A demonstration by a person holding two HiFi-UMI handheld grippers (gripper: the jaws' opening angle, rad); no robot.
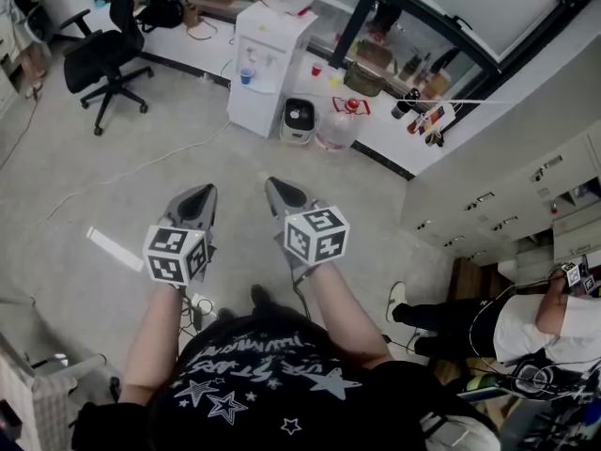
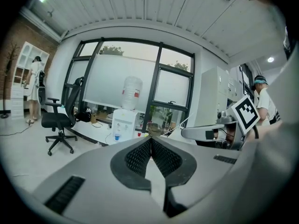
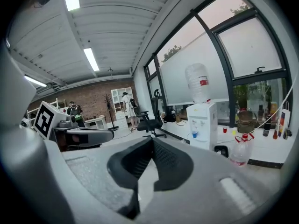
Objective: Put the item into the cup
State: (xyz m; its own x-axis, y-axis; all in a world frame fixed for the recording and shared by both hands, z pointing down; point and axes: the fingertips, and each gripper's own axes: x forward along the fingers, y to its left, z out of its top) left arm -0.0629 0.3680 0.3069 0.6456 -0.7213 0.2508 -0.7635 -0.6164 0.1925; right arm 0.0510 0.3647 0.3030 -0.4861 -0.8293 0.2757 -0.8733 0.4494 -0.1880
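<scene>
Both grippers are held side by side over the floor (image 1: 113, 186), jaws pointing away from the person. Left gripper (image 1: 199, 195): its own view shows the ribbed pads (image 2: 140, 154) pressed together at the tips, nothing between them. Right gripper (image 1: 280, 194): jaws likewise closed, pads (image 3: 166, 160) meeting at the tips, nothing held. A water dispenser (image 1: 268, 64) stands well ahead against the window ledge (image 1: 211, 40). A blue cup (image 1: 246, 76) sits in the dispenser's recess; a red cup (image 1: 316, 68) stands on the ledge just beside it. Whether either is the task's cup cannot be told. A chair (image 1: 103, 50) stands left of the dispenser.
</scene>
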